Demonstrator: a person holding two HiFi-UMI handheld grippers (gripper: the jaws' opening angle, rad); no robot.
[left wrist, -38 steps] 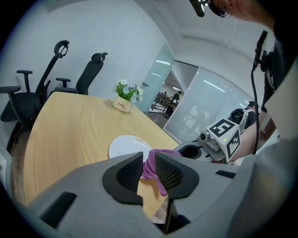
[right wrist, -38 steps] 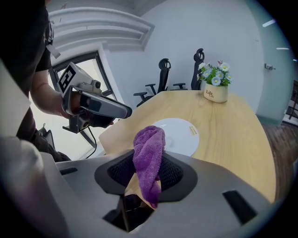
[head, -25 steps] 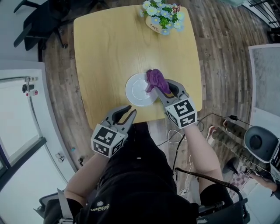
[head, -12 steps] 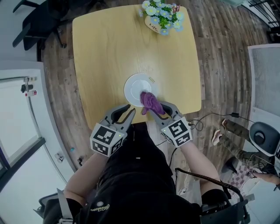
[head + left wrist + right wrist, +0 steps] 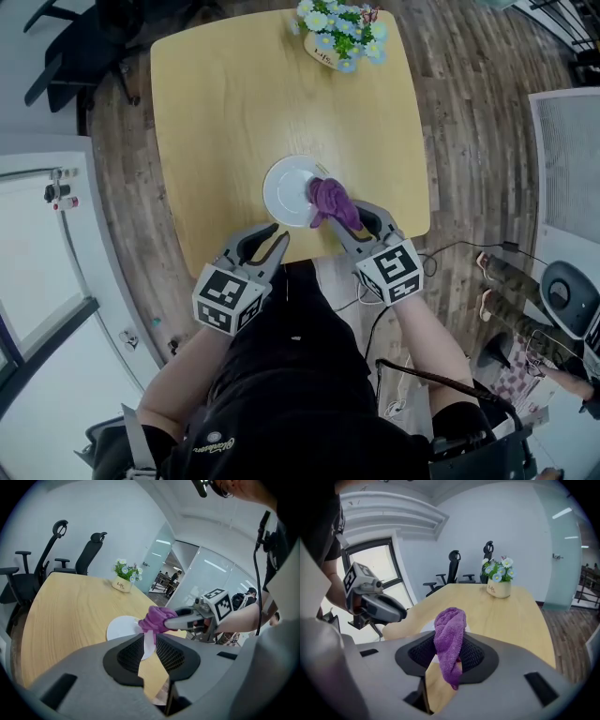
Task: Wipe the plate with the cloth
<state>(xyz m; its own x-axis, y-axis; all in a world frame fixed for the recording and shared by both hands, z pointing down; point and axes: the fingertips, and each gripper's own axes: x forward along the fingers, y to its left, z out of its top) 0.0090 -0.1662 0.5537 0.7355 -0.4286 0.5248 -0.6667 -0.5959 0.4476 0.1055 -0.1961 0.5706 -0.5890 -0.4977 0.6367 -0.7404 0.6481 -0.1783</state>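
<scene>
Right gripper (image 5: 345,214): its jaws are shut tight on the cloth (image 5: 330,199). In the right gripper view the cloth (image 5: 450,639) sticks up between the jaws, and one end hangs down.
Left gripper (image 5: 279,234): its jaws are only a little way apart, with nothing between them. The left gripper view shows a thin gap (image 5: 150,641), and I can see the table through it.
Cloth: purple and bunched up. It sits over the right side of the plate (image 5: 281,187). I cannot tell if it presses on the plate.
Plate: white and round. It lies flat on the table (image 5: 234,112), close to the edge by the person.
Where the left gripper is: at the near edge of the table, to the left of the plate and not touching it.
Flowers (image 5: 337,37): a small pot at the far edge of the table, well away from the plate.
Chairs (image 5: 89,555): black ones stand past the far end of the table.
</scene>
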